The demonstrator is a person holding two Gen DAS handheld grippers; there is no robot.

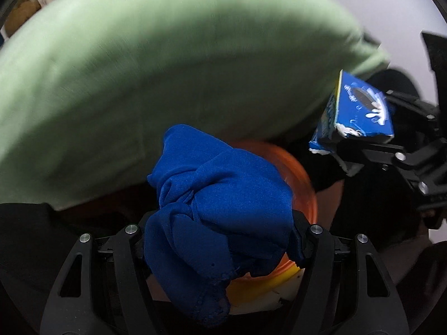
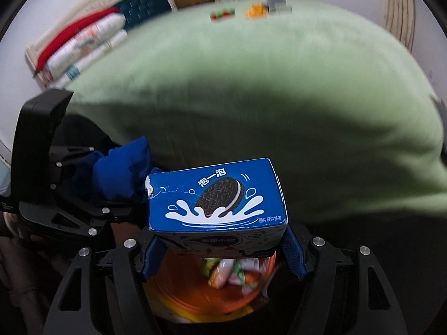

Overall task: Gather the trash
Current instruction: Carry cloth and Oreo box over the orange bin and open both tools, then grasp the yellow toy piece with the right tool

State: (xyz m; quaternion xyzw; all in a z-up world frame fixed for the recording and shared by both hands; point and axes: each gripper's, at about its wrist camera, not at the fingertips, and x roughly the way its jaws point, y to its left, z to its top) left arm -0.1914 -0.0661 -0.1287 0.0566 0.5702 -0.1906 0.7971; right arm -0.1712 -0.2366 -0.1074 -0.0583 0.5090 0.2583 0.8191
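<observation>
My left gripper [image 1: 223, 240] is shut on a crumpled blue cloth [image 1: 212, 203] and holds it over an orange bin [image 1: 301, 184]. My right gripper [image 2: 223, 254] is shut on a blue Oreo box [image 2: 218, 195], held above the same orange bin [image 2: 190, 287], which holds several colourful wrappers [image 2: 226, 273]. The box also shows in the left wrist view [image 1: 360, 109], held by the right gripper [image 1: 363, 145]. The cloth in the left gripper [image 2: 83, 195] shows at the left of the right wrist view [image 2: 120, 167].
A pale green bedspread [image 2: 251, 83] fills the space behind the bin. Small colourful items [image 2: 223, 14] lie at its far edge. Folded red and white bedding [image 2: 83, 42] is stacked at the far left by a wall.
</observation>
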